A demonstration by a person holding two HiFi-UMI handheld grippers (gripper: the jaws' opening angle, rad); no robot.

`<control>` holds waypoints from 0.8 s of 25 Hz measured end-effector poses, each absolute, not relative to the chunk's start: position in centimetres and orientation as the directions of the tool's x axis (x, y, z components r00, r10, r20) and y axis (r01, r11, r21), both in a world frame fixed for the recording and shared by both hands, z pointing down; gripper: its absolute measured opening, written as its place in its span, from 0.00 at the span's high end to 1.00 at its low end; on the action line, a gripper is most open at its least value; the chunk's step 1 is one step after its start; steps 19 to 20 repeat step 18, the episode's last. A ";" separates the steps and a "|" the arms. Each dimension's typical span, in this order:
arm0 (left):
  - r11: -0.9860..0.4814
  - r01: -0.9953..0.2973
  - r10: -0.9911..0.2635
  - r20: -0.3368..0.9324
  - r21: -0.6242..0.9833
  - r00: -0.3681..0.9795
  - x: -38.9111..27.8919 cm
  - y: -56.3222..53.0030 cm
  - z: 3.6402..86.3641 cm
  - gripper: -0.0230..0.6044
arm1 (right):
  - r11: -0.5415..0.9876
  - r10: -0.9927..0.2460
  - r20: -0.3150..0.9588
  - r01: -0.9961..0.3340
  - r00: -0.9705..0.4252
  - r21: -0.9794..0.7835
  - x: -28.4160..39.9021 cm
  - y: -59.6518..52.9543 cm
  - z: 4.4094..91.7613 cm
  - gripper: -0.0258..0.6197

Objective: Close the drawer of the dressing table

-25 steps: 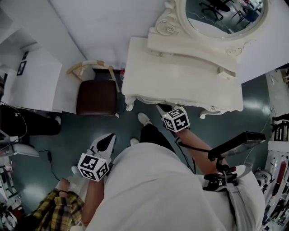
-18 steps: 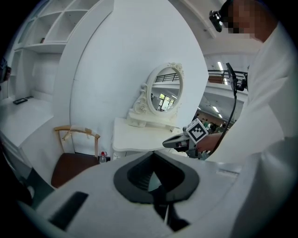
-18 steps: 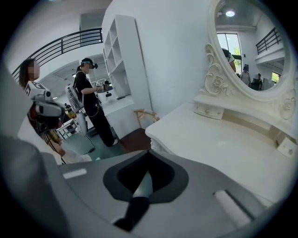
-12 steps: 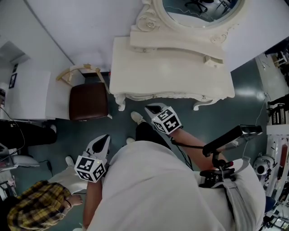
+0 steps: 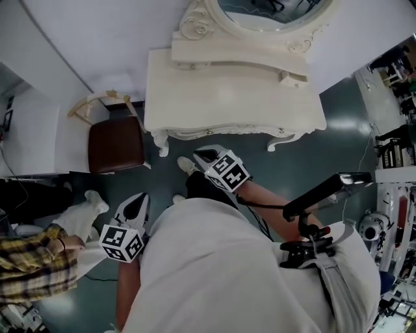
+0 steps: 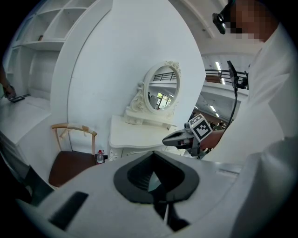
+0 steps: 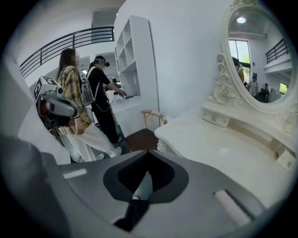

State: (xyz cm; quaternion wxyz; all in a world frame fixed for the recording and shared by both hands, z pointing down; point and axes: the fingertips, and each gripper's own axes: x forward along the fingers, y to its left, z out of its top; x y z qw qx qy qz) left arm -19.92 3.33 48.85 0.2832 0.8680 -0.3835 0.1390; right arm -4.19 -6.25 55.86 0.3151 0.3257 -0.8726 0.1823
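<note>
The white dressing table (image 5: 234, 97) stands against the wall with its oval mirror (image 5: 260, 12) at the top of the head view. Its carved front edge (image 5: 221, 132) looks flush, with no drawer sticking out. My right gripper (image 5: 200, 155) hangs just in front of that edge, a little apart from it, jaws shut and empty. It also shows in the left gripper view, the right gripper (image 6: 168, 138) pointing left in front of the dressing table (image 6: 139, 135). My left gripper (image 5: 138, 199) is lower left over the floor, away from the table, shut with nothing in it.
A brown-seated chair (image 5: 116, 146) stands left of the table against the wall, with a small bottle (image 6: 99, 156) beside it. A person in a plaid shirt (image 5: 26, 257) stands at the left edge. Shelving and clutter (image 5: 396, 156) line the right side. White wall shelves (image 7: 132, 60) lie beyond.
My right gripper has drawn back a little from the table's front edge and rolled. The person in plaid has stepped further into the left of the view. The left gripper shifted slightly.
</note>
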 end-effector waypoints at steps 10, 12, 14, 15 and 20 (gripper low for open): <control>-0.540 -0.745 -0.590 0.455 0.393 0.667 -19.6 5.5 49.5 0.96 | 0.739 -0.446 0.672 -0.667 -0.590 -0.094 -3.6 -4.1 55.3 0.96; -0.541 -0.740 -0.585 0.454 0.399 0.672 -19.3 6.0 49.8 0.96 | 0.738 -0.448 0.676 -0.669 -0.585 -0.090 -3.1 -3.5 55.2 0.96; -0.551 -0.728 -0.571 0.452 0.407 0.685 -18.8 6.5 50.1 0.96 | 0.732 -0.455 0.679 -0.676 -0.575 -0.082 -2.6 -2.9 55.1 0.96; -0.559 -0.720 -0.561 0.452 0.411 0.693 -18.5 6.8 50.2 0.96 | 0.727 -0.459 0.682 -0.682 -0.569 -0.079 -2.3 -2.5 55.0 0.96; -0.585 -0.693 -0.527 0.452 0.421 0.720 -17.6 7.5 50.5 0.96 | 0.709 -0.467 0.694 -0.701 -0.548 -0.078 -1.3 -1.0 54.8 0.96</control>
